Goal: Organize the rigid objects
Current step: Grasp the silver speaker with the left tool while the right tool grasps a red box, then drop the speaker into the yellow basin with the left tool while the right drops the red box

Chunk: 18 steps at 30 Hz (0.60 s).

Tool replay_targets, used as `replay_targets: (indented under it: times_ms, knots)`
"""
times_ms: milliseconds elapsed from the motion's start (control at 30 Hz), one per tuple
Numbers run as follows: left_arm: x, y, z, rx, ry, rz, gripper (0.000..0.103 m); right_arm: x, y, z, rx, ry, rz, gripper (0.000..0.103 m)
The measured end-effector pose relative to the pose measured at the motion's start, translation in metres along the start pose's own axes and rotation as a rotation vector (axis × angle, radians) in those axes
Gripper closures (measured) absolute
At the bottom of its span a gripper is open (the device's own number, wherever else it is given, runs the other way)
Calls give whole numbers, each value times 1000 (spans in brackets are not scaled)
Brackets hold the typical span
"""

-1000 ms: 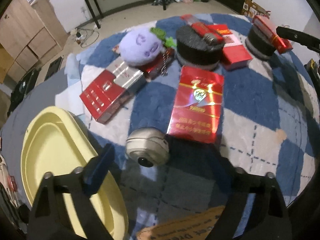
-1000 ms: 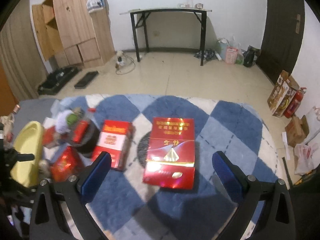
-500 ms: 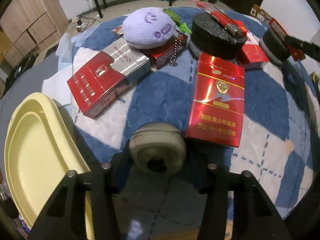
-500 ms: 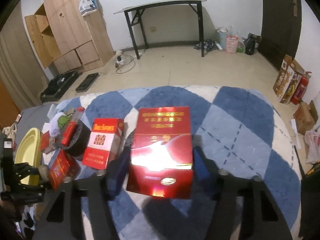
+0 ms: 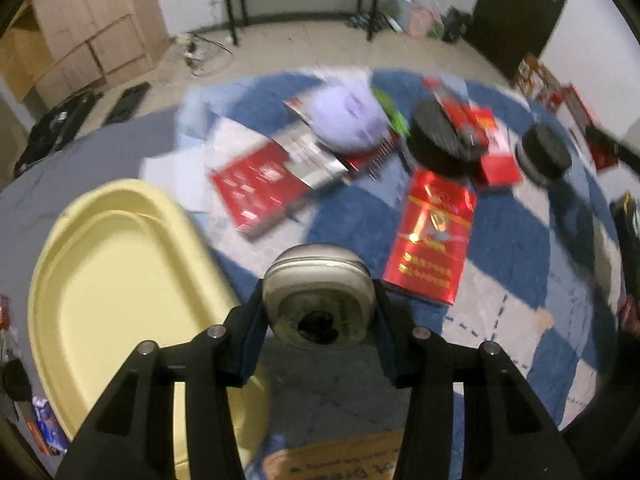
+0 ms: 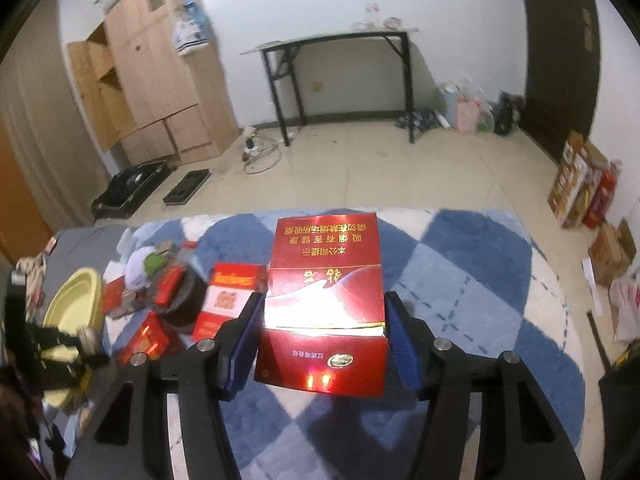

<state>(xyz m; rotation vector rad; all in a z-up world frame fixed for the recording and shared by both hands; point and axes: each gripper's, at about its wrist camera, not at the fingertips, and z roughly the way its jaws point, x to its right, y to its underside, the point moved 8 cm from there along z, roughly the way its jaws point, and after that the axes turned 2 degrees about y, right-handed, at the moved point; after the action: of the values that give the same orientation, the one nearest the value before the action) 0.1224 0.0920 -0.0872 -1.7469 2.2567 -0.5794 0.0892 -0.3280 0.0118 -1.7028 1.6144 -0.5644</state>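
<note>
Slippage is the main risk: the left gripper (image 5: 319, 312) has its fingers clamped on a round tin (image 5: 319, 294) by its curved sides, lifted just beside the yellow tray (image 5: 108, 280), so it could roll out. The right gripper (image 6: 324, 336) pinches a glossy red box (image 6: 325, 300) across its width above the blue checked rug (image 6: 460, 280); its long axis points straight away from the camera, so the far end may sag or twist.

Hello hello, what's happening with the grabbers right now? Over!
Left gripper shut on round tin, beside yellow tray. Right gripper shut on red box, over the rug. Nothing in the way.
</note>
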Motion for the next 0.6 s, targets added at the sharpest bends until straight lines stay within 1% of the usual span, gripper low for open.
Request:
replay_targets:
  times_ms: [67,133,200,233,267,300,367,433,467,533,600]
  knots:
    - [-20,-4,-19,37,-25,-57,54,-21,2,-9,9,-19,-53,45]
    - [-50,-6,-35,65,-41,-148,54,-48,4,-16,8,-62,-103,45]
    - [-83,-6,-46,81,-102,-212,54,-91,9,-23,4,-102,-200,45]
    - [-95,-3,-48,77,-120,-231,54,-113,12,-25,-1,-127,-242,45]
    - [-115,2,-49,64,-134,-275,54,-146,19,-25,-16,-166,-298,45]
    - [-126,9,-49,55,-135,-304,54,-167,24,-25,-28,-192,-332,45]
    - [-157,24,-42,21,-142,-390,54,-226,39,-21,-53,-252,-426,45]
    - [-176,33,-33,-11,-156,-436,54,-267,51,-15,-77,-297,-483,45]
    - [-192,42,-25,-37,-159,-472,54,-298,60,-10,-98,-335,-511,45]
    - [-209,56,-15,-69,-151,-522,54,-336,72,0,-132,-371,-544,45]
    - [-226,68,-1,-101,-139,-571,54,-366,84,14,-166,-383,-584,45]
